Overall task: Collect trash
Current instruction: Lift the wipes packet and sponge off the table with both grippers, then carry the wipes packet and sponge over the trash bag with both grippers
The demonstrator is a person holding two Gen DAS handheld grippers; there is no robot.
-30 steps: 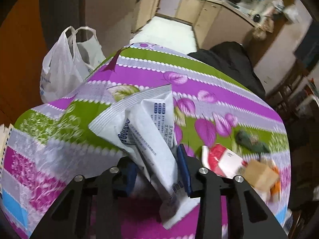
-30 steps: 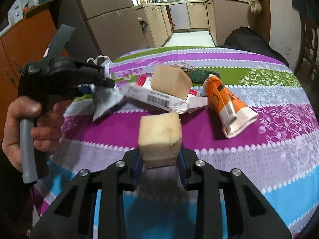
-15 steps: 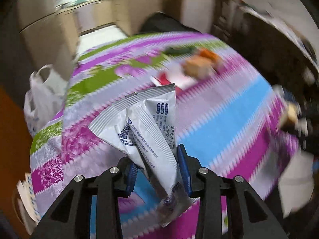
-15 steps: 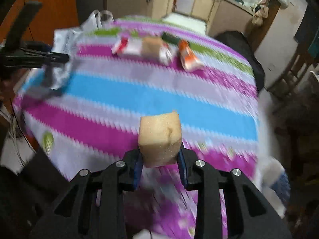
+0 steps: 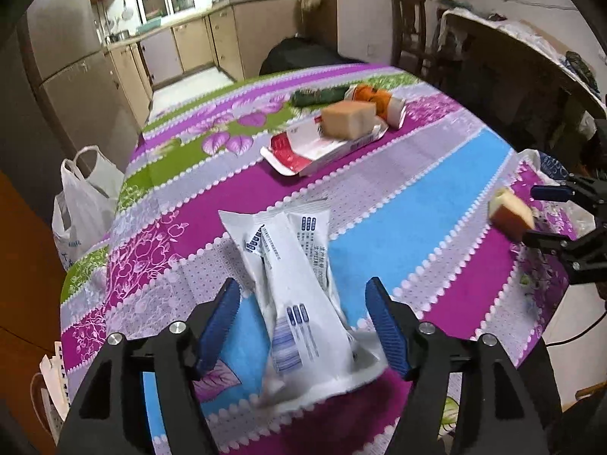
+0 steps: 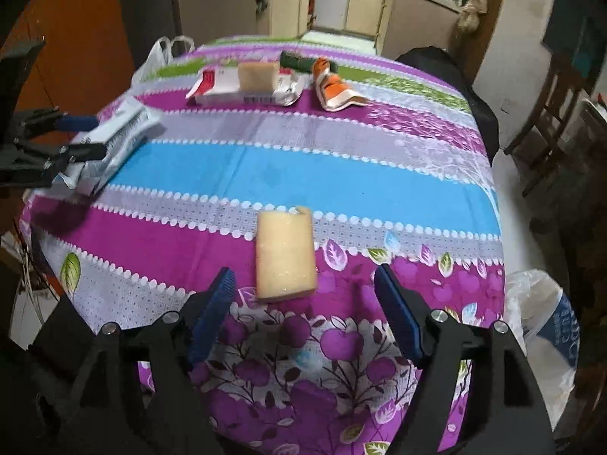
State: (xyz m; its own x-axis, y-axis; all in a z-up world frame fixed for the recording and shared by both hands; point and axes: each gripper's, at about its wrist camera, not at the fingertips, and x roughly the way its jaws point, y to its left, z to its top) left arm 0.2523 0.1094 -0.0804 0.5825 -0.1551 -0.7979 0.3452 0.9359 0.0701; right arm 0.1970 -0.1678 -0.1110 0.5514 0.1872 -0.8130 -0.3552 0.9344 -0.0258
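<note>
— What are we looking at on our left?

— Our left gripper (image 5: 303, 311) has its fingers spread wide, and the white wrapper (image 5: 292, 284) sits between them, touching neither pad as far as we can tell (its lower edge is blurred). It hangs over the near edge of the striped tablecloth (image 5: 398, 204).

— And the right?

— Our right gripper (image 6: 303, 299) is spread too, with the yellow sponge (image 6: 285, 254) loose between the fingers, clear of both pads. Whether it rests on the cloth or is in the air, we cannot say.

— What about the far side?

— A red-and-white carton (image 6: 242, 91) lies flat with a second sponge (image 6: 256, 76) on top, an orange tube (image 6: 334, 87) just beside it, and a dark green bundle (image 6: 297, 62) behind. White plastic bags hang off the table's edges: one (image 5: 81, 204) at the far left, another (image 6: 546, 311) near our right gripper.
</note>
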